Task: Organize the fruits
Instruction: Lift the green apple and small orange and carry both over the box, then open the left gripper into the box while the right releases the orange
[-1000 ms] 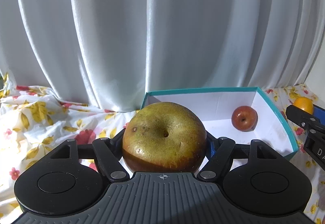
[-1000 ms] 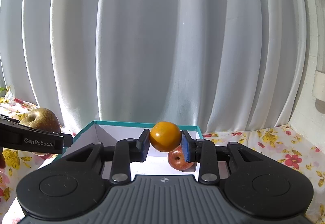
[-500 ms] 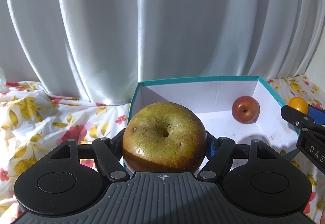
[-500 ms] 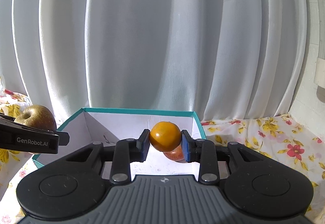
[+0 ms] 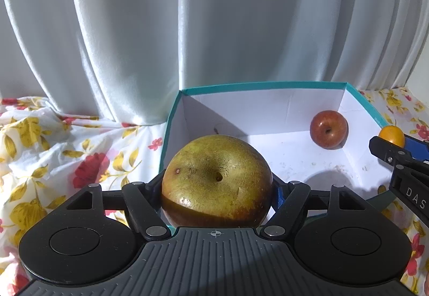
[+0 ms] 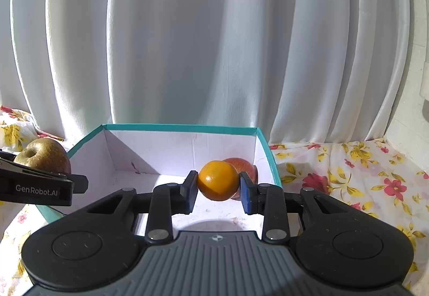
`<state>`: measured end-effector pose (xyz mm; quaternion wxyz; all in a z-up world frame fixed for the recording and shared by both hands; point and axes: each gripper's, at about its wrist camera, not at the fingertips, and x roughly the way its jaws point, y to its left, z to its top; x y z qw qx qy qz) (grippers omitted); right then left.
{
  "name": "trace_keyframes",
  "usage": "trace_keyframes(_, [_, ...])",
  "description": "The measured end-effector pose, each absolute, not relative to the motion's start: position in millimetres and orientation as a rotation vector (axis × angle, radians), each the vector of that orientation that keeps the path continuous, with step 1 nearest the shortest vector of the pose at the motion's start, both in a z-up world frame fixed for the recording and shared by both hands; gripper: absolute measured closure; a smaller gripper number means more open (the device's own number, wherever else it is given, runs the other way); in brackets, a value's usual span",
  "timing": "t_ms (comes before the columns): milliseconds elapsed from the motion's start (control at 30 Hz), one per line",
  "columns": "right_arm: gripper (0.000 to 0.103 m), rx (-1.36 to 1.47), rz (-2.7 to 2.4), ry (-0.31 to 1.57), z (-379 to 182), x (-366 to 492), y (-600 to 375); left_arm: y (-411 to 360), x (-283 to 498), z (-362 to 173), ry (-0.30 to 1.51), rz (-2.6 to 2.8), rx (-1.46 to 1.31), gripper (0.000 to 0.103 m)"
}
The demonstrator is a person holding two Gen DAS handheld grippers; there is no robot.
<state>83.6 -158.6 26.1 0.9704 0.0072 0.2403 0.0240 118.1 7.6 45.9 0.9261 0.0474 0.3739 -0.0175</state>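
Teal-rimmed box (image 5: 268, 85) now sits closer under both claws than a second ago – left claw (image 5: 217, 188) grasps the pear (image 5: 217, 178), right claw (image 6: 217, 188) clenched on the orange (image 6: 217, 180), both over the box holding an apple (image 5: 328, 129) – release looks near

An apple (image 5: 328, 129) lies in the box (image 5: 268, 86), before the curtain (image 5: 214, 14).

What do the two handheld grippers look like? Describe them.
Left gripper: matte black plastic body with ribbed grey centre, round side discs, silver pivot pins, blue pads; white "GenRobot.AI" lettering on its side. Right gripper: same build; "DAS" visible on its side.
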Motion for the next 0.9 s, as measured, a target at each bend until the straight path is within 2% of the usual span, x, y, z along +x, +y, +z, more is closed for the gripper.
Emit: trace_keyframes(900, [0.071,-0.018,0.031,0.53,12.9,87.5,-162.7,7.7,121.5,40.8,0.784,-0.031,0.1,0.026])
